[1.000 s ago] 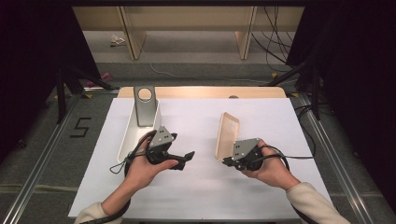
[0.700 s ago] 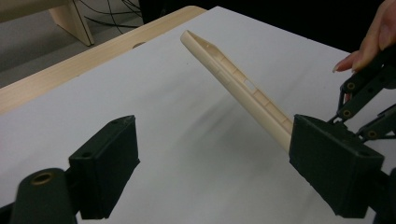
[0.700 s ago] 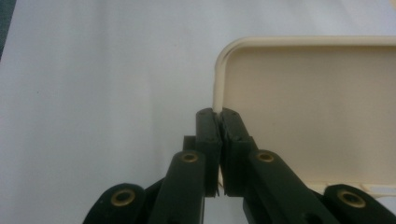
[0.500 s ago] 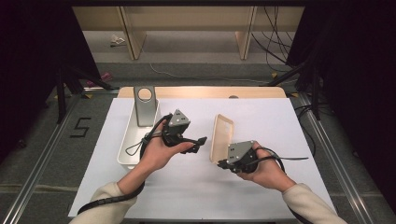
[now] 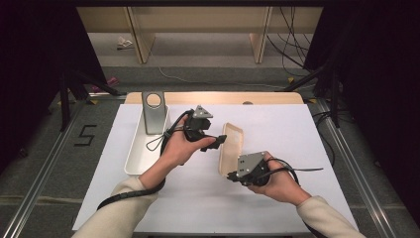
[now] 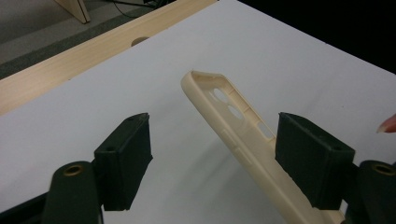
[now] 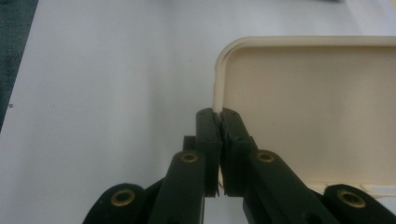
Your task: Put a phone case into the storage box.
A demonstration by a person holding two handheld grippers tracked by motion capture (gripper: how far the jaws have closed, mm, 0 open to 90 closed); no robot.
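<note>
- White tray (image 5: 143, 156), left on the tabletop (image 5: 297, 134): a grey stand (image 5: 153, 111) sits at its far end.
- Left tool (image 6: 212, 158): jaws wide, straddling the cream phone case (image 6: 243, 135).
- Right tool (image 7: 219, 123): pinching the case's rim; case's lower end cut off.

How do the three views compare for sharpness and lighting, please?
High view: evenly lit table, dark surroundings, fairly sharp. Left gripper view: phone case reasonably sharp, near pads soft. Right gripper view: dim and blurred throughout, the right gripper and case edge hazy.
</note>
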